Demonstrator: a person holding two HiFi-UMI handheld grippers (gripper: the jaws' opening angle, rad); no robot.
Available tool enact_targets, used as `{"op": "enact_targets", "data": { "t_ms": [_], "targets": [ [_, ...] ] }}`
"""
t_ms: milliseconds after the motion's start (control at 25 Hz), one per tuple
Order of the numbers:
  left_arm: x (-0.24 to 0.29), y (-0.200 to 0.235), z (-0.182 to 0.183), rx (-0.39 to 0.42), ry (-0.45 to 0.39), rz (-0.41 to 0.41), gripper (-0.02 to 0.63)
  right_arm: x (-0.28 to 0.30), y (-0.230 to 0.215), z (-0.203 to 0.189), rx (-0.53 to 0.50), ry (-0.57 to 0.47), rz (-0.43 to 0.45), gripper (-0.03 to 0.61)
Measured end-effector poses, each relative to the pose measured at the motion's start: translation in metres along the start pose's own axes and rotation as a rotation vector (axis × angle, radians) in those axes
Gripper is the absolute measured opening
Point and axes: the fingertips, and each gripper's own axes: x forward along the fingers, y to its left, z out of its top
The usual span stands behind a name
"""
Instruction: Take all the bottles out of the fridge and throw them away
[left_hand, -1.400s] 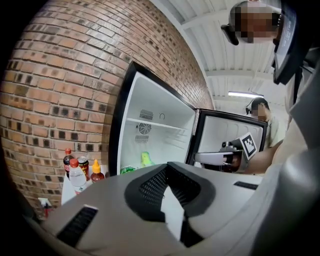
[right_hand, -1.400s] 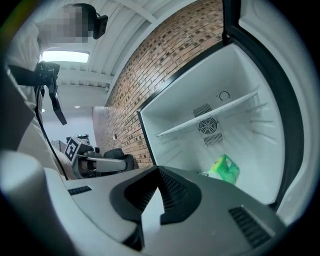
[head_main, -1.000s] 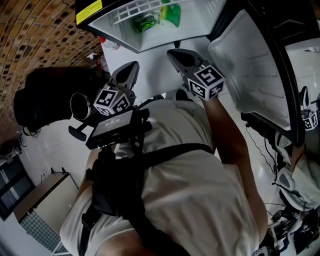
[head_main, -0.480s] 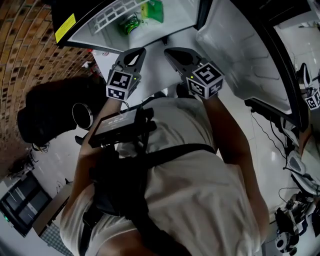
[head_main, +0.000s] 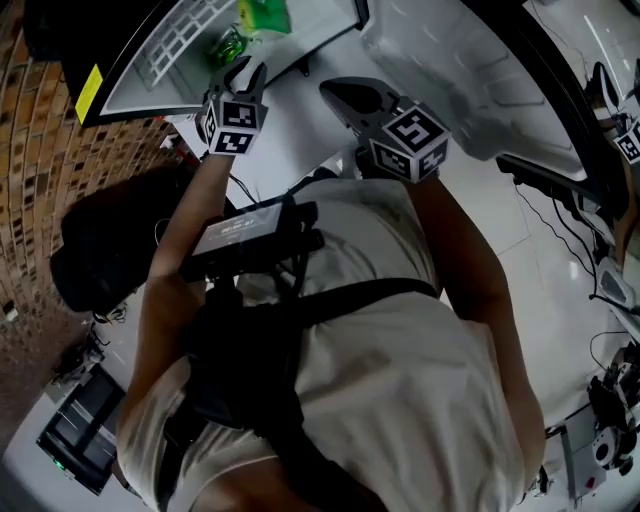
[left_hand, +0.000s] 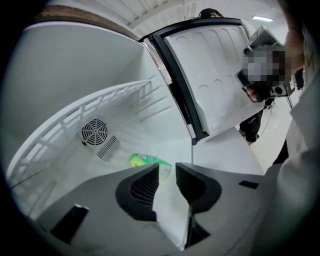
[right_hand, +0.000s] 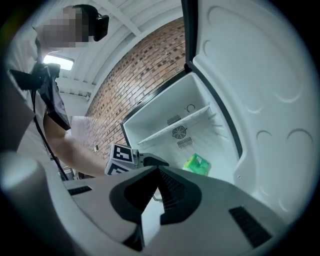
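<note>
Moved forward into the fridge, the left gripper, its empty jaws just opened apart, points at the green bottle lying on the fridge floor just beyond them; the right gripper, jaws together, is farther off.

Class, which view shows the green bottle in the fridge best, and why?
The right gripper view: the green bottle lies whole on the fridge floor. The left gripper view hides part of it behind the jaws; the head view cuts it off at the top edge.
</note>
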Motion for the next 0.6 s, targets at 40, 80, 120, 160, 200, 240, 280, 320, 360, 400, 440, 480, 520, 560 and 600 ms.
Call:
{"op": "enact_targets", "data": {
  "t_ms": [40, 80, 120, 160, 200, 240, 280, 320, 360, 400, 440, 480, 520, 560, 600],
  "targets": [
    [0.004, 0.002, 0.002, 0.023, -0.003, 0.002, 0.120, -0.003, -0.001, -0.001, 0.005, -0.002, -0.006, 0.005],
    [0.009, 0.004, 0.005, 0.050, -0.001, 0.006, 0.132, -0.006, -0.002, -0.001, 0.008, -0.004, -0.013, 0.005],
    [0.015, 0.005, 0.007, 0.079, 0.006, 0.010, 0.146, -0.008, -0.004, -0.002, 0.012, -0.005, -0.019, 0.005],
    [0.021, 0.007, 0.008, 0.107, 0.019, 0.014, 0.163, -0.010, -0.007, -0.002, 0.015, -0.007, -0.025, 0.005],
    [0.027, 0.008, 0.008, 0.133, 0.038, 0.016, 0.188, -0.013, -0.009, -0.002, 0.019, -0.009, -0.032, 0.005],
    [0.034, 0.008, 0.007, 0.160, 0.060, 0.019, 0.222, -0.015, -0.011, -0.002, 0.025, -0.010, -0.039, 0.005],
    [0.039, 0.008, 0.004, 0.190, 0.083, 0.022, 0.247, -0.017, -0.012, -0.003, 0.032, -0.011, -0.048, 0.005],
    [0.045, 0.009, 0.001, 0.221, 0.107, 0.023, 0.253, -0.019, -0.012, -0.003, 0.038, -0.012, -0.058, 0.005],
    [0.051, 0.011, -0.003, 0.251, 0.129, 0.019, 0.264, -0.019, -0.013, -0.003, 0.042, -0.014, -0.067, 0.005],
    [0.058, 0.014, -0.007, 0.275, 0.150, 0.010, 0.265, -0.019, -0.013, -0.003, 0.045, -0.017, -0.075, 0.005],
    [0.064, 0.017, -0.011, 0.292, 0.168, -0.003, 0.265, -0.019, -0.012, -0.003, 0.048, -0.020, -0.081, 0.005],
    [0.070, 0.021, -0.014, 0.305, 0.181, -0.012, 0.265, -0.019, -0.010, -0.004, 0.051, -0.021, -0.086, 0.005],
    [0.075, 0.025, -0.016, 0.318, 0.190, -0.017, 0.265, -0.020, -0.008, -0.005, 0.053, -0.019, -0.089, 0.005],
    [0.081, 0.030, -0.017, 0.332, 0.199, -0.018, 0.265, -0.021, -0.007, -0.007, 0.054, -0.017, -0.092, 0.005],
    [0.087, 0.035, -0.019, 0.346, 0.211, -0.020, 0.265, -0.022, -0.006, -0.008, 0.053, -0.014, -0.099, 0.005]
  ]
}}
